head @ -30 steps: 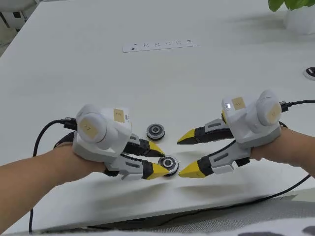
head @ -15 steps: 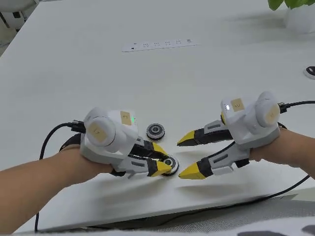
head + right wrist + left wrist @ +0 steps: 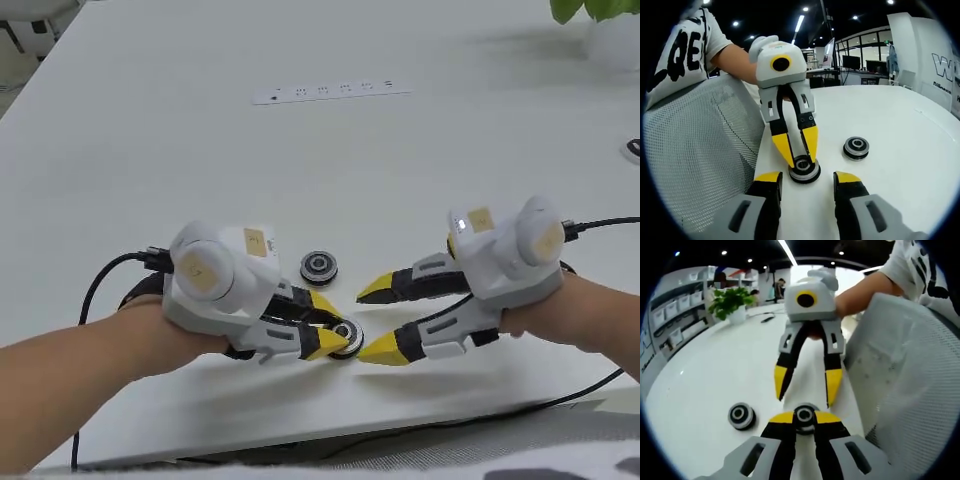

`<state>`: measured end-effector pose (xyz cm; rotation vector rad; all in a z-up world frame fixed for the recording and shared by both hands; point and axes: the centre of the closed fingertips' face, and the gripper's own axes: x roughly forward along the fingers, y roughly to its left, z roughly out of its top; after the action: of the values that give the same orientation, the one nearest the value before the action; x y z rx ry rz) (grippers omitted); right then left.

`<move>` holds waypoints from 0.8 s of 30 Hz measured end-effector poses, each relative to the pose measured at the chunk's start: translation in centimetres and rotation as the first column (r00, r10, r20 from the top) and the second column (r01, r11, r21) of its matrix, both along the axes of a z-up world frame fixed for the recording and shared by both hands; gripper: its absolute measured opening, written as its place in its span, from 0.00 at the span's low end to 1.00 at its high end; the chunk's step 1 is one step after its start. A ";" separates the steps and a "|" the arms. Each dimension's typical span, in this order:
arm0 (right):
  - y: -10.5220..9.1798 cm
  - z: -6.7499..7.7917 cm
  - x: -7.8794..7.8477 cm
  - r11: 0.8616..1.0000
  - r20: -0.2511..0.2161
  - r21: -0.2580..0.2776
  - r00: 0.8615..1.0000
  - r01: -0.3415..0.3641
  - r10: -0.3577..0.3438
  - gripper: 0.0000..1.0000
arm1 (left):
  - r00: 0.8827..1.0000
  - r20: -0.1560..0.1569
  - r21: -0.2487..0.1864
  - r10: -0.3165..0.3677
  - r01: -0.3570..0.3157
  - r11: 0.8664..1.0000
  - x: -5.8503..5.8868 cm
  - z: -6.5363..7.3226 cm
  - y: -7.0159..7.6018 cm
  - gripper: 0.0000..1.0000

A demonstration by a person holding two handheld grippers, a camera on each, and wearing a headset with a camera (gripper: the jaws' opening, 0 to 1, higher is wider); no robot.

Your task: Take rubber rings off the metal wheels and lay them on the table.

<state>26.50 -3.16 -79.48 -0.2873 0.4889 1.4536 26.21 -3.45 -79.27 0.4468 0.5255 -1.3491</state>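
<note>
Metal wheel clamped between the left gripper tips. Right gripper at its 3 o'clock, jaws spread, empty. Second wheel at 11 o'clock.

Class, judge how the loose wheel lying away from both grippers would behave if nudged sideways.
The loose wheel lies flat on the table, so it would likely slide, not roll. Its metal centre suggests stiff and fairly heavy. Its rubber rim may drag.
</note>
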 end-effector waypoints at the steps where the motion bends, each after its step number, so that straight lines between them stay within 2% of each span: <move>1: 0.1 -0.1 -0.1 1.000 -0.006 0.001 1.000 -0.003 0.003 0.37 | 1.000 0.000 0.000 0.000 0.000 1.000 0.0 0.0 0.0 0.13; 14: 0.7 -0.7 -0.2 1.000 -0.046 0.020 0.999 0.017 -0.016 0.29 | 1.000 -0.002 -0.011 0.017 -0.017 1.000 0.0 0.1 0.1 0.13; 17: 0.8 -1.0 -0.4 1.000 -0.033 0.009 0.999 0.009 -0.009 0.26 | 1.000 0.001 -0.011 0.020 -0.020 1.000 0.0 0.1 0.1 0.13; 24: 0.8 -1.0 -0.6 1.000 -0.057 0.017 0.998 0.014 -0.013 0.23 | 1.000 0.007 -0.007 0.023 -0.023 1.000 -0.1 0.1 0.2 0.13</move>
<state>25.90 -2.40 -80.44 -0.2285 0.5228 1.4553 26.13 -3.29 -79.16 0.4393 0.5186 -1.3267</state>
